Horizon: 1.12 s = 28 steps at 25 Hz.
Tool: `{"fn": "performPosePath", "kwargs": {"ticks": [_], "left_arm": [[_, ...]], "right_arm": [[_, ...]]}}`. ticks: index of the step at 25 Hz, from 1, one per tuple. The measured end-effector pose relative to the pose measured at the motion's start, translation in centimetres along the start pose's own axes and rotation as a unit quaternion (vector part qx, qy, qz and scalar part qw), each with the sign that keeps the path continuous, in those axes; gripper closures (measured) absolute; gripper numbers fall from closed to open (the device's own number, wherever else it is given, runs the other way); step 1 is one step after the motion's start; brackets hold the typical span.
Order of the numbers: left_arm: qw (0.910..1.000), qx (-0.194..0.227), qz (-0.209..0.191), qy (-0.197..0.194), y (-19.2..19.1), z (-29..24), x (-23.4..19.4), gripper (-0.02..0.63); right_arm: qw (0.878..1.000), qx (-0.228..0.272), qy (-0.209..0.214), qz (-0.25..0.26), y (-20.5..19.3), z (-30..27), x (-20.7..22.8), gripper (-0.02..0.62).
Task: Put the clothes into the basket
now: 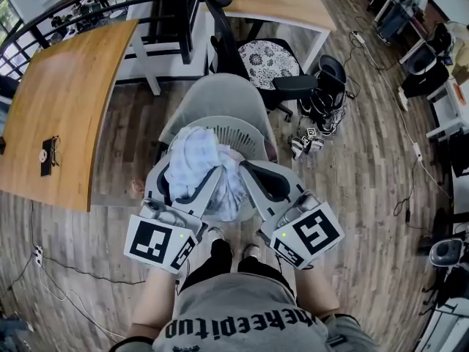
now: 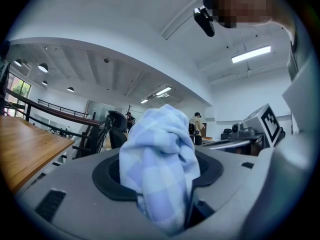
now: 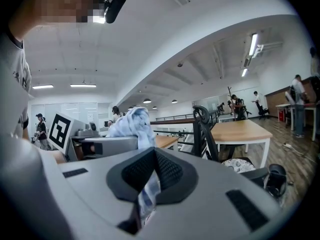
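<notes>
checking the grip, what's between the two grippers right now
A bunched blue checked cloth spans the gap between the left gripper and the right gripper, both clamped on it; the head view shows it.

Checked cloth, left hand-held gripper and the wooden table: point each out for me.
checked cloth (image 1: 194, 152), head view, its bunched top.
left hand-held gripper (image 2: 160, 181), left gripper view, midway between its jaws, which grip the checked cloth.
wooden table (image 1: 66, 101), head view, bare part of its top.

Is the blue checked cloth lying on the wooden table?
No, the left gripper and right gripper hold the cloth away from the table.
</notes>
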<state>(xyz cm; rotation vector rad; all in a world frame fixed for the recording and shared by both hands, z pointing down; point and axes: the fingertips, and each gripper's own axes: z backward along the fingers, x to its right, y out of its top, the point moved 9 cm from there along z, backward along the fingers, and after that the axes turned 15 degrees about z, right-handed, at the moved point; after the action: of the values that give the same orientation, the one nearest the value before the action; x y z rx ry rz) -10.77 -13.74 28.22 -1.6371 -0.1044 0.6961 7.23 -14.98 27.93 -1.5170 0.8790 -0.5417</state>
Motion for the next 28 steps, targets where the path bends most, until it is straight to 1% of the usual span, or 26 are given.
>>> {"fn": "performPosePath", "kwargs": {"ticks": [7, 12, 16, 20, 28], "left_arm": [[0.9998, -0.008, 0.008, -0.016, 0.1, -0.3, -2.0, 0.331], [0.9994, -0.017, 0.014, -0.025, -1.0, -0.4, -2.3, 0.331], [0.9992, -0.02, 0.019, -0.029, -0.6, -0.7, -3.0, 0.331], [0.9991, -0.024, 0.022, -0.026, -0.3, -1.5, -3.0, 0.331], [0.9995, -0.018, 0.027, -0.003, 0.1, -2.8, -3.1, 0.331]], "right_arm": [[1.0, -0.011, -0.018, -0.004, -0.1, -1.5, -0.6, 0.586], [0.999, -0.023, -0.027, -0.006, -1.0, -1.1, -1.2, 0.586], [0.999, -0.029, -0.034, -0.008, -0.7, -1.6, -1.2, 0.586], [0.999, -0.032, -0.033, -0.013, -0.6, -1.7, -0.4, 0.586], [0.999, -0.037, -0.012, -0.014, -0.6, -2.5, 1.6, 0.586]]}}
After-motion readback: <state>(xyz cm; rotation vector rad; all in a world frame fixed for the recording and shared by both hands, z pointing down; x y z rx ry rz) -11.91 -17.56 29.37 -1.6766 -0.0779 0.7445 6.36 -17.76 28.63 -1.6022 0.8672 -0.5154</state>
